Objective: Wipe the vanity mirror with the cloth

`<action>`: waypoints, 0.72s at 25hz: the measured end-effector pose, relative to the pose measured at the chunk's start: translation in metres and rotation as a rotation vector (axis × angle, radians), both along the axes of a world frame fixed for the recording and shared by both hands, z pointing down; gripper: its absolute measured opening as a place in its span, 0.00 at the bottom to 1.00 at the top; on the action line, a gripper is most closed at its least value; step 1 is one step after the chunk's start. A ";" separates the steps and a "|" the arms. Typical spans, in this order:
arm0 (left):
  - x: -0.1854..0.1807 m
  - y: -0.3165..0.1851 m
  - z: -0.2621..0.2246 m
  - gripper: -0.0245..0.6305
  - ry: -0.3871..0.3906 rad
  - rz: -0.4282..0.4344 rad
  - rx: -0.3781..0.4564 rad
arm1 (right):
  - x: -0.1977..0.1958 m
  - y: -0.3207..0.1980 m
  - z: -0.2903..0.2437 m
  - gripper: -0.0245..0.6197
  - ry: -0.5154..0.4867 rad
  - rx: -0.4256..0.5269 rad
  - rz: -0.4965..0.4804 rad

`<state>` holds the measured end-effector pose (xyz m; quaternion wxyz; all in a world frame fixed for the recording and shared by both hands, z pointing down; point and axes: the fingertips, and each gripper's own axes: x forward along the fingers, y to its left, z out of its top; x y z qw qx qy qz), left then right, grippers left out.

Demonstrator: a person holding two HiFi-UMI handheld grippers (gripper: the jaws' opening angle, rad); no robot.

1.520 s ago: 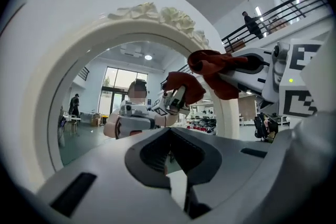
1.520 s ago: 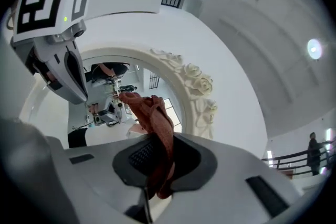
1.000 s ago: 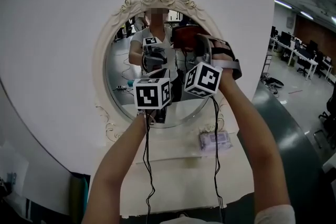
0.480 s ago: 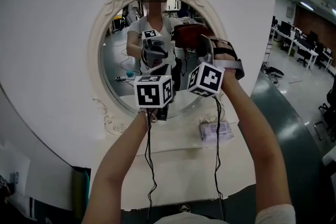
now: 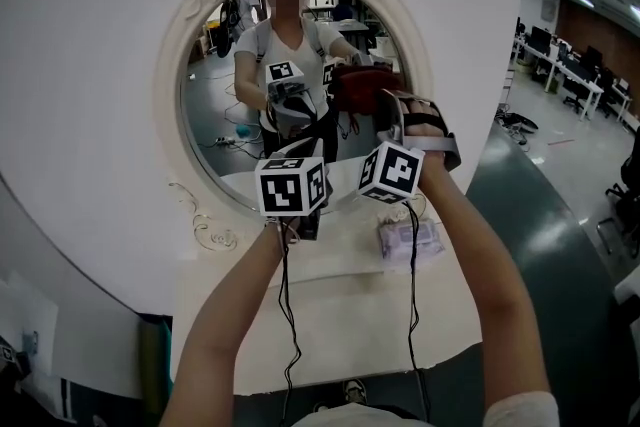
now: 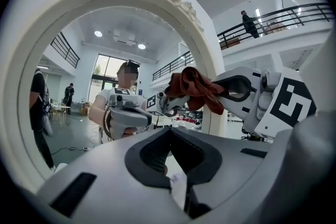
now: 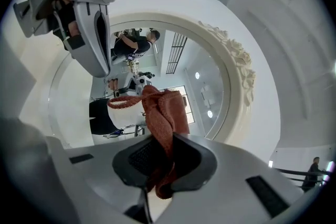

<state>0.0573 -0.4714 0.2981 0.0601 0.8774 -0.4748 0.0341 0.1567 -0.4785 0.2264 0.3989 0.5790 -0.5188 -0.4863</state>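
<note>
Head view: the vanity mirror (image 5: pixel 168 105) stands just ahead of me, with the cloth (image 5: pixel 357 87) up near its glass. Left gripper view: my left gripper (image 6: pixel 169 139) is closed down and empty. Right gripper view: my right gripper (image 7: pixel 163 160) pinches the cloth, with the mirror close ahead.

From where I stand, no word or number can be read anywhere. The marker cube (image 5: pixel 291 186) on the left gripper (image 6: pixel 169 152) and the second cube (image 5: pixel 390 172) on the right gripper (image 7: pixel 157 157) carry only black-and-white square patterns, no letters. The lilac packet (image 5: pixel 408 239) on the white table (image 5: pixel 330 315) is too blurred to read.
</note>
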 end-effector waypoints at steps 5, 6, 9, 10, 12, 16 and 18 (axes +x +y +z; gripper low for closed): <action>0.004 0.005 0.032 0.05 -0.002 0.008 -0.047 | 0.004 0.001 0.041 0.13 -0.018 -0.058 0.001; 0.003 0.005 0.038 0.05 0.000 0.006 -0.059 | 0.004 0.002 0.050 0.13 -0.025 -0.070 0.001; 0.003 0.006 0.059 0.05 -0.003 0.003 -0.094 | 0.006 0.002 0.075 0.13 -0.039 -0.109 0.003; 0.002 0.006 0.066 0.05 -0.006 0.002 -0.106 | 0.006 0.002 0.084 0.13 -0.042 -0.124 0.003; 0.001 0.006 0.081 0.05 -0.010 -0.001 -0.130 | 0.006 0.002 0.103 0.13 -0.046 -0.156 0.002; -0.003 0.010 0.112 0.05 -0.019 -0.012 -0.179 | 0.002 0.004 0.142 0.13 -0.045 -0.216 -0.002; -0.006 0.012 0.128 0.05 -0.038 -0.019 -0.196 | -0.002 0.005 0.160 0.13 -0.051 -0.243 -0.005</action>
